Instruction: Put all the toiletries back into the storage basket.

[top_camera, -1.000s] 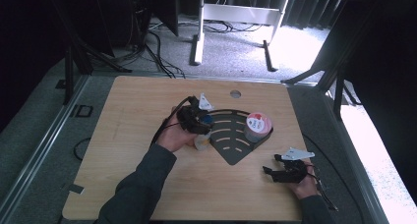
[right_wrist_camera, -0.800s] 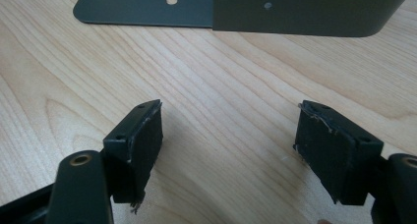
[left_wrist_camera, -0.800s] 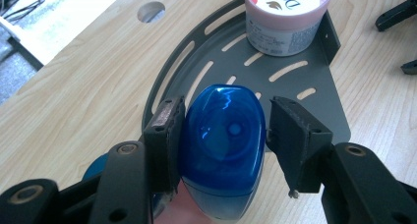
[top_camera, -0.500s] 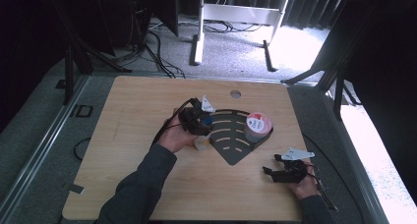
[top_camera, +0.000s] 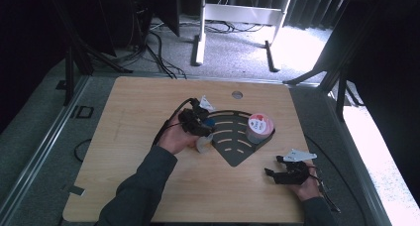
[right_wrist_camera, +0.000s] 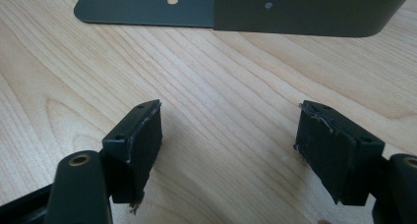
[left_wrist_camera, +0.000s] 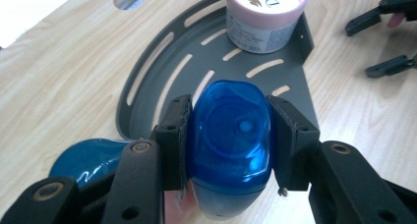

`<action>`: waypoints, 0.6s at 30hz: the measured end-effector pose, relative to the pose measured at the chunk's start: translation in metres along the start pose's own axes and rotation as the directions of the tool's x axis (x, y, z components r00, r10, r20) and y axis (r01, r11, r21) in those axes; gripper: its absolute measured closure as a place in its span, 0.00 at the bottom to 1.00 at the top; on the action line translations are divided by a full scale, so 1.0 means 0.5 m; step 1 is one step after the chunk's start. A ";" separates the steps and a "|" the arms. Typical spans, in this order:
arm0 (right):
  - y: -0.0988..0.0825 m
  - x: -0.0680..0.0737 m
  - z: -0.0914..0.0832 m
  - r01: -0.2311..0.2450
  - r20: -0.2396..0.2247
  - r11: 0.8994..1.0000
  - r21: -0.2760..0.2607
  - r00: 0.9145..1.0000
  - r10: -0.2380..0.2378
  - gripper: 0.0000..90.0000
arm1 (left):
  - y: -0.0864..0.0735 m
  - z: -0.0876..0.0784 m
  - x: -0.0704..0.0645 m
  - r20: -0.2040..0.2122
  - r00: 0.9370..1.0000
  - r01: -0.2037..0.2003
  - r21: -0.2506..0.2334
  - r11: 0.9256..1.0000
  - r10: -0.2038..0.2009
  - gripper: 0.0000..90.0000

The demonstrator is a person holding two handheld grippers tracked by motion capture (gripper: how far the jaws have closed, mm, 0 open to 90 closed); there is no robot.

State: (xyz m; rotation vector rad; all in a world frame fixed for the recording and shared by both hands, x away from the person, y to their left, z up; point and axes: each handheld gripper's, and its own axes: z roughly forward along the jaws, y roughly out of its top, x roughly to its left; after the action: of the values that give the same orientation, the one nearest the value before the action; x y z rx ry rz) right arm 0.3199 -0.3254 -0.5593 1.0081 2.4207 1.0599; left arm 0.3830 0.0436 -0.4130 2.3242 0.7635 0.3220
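On the desk point(top_camera: 129, 151), beside the grey rack point(left_wrist_camera: 162, 67) holding a pink tub point(left_wrist_camera: 265, 17), my left jaws have just been closing and now clench the blue bottle point(left_wrist_camera: 230, 135). Right jaws stand released. The smooth cap could slip sideways.

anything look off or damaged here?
Mostly fine. The right gripper has frayed pads, edges ragged and peeling. The left gripper is closing on the blue bottle cap; a second blue thing lies flat beside the grey rack.
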 end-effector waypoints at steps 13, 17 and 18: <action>0.000 0.000 0.000 0.000 0.000 1.000 0.000 1.000 0.000 0.28 | 0.000 0.003 -0.007 0.039 0.999 -0.025 0.016 1.000 0.024 0.52; 0.000 0.000 0.000 0.000 0.000 1.000 0.000 1.000 0.000 0.28 | 0.000 0.012 -0.009 0.025 0.999 -0.042 0.029 0.999 0.041 0.44; 0.000 0.000 0.000 -0.001 0.000 1.000 0.000 1.000 0.001 0.28 | 0.000 0.015 -0.009 0.027 0.999 -0.045 0.033 0.998 0.044 0.44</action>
State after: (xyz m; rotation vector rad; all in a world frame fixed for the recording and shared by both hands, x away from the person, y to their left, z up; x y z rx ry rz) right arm 0.3199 -0.3254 -0.5593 1.0091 2.4206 1.0609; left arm 0.3824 0.0373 -0.4187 2.3749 0.7105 0.2991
